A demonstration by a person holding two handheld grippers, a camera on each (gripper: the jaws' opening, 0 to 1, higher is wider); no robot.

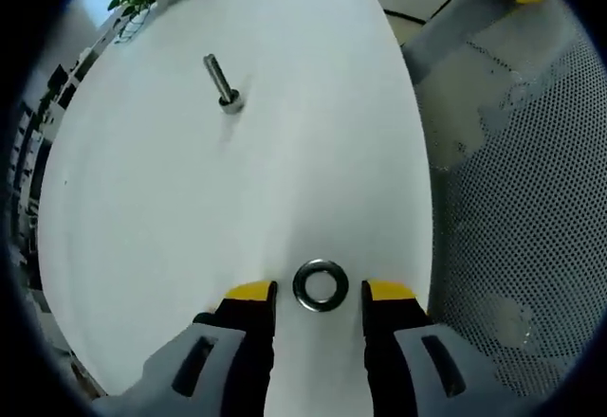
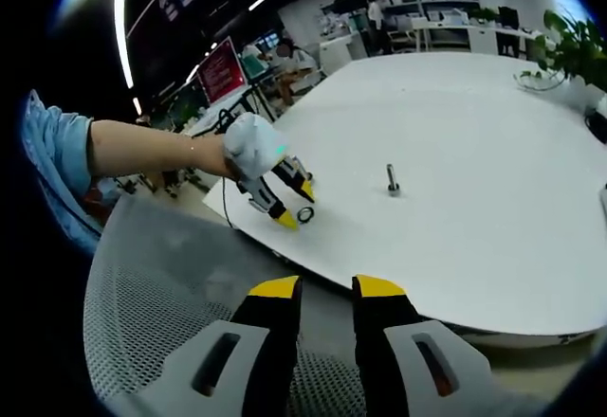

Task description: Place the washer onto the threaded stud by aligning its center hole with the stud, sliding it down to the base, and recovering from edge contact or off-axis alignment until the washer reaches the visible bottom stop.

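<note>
White round table (image 1: 190,208) in an office; left tool (image 1: 320,291) spread around washer (image 1: 320,285), right tool (image 2: 327,287) spread.

Bare tabletop (image 1: 190,208) around upright stud (image 1: 220,81)

Count, as seen from the room:

- Washers: one (image 1: 320,285), lying flat on the tabletop (image 1: 190,208).
- Threaded studs: one (image 1: 222,82), standing on its head.
- Tabletops: one, white and rounded.
- Grippers: two. The left gripper (image 1: 320,292) has two yellow-tipped jaws, one on each side of the washer. The right gripper (image 2: 326,287) also has two yellow-tipped jaws.
- Mesh chairs: one (image 2: 171,303), at the table edge.
- Potted plants: one (image 2: 574,47) at the far rim.
</note>
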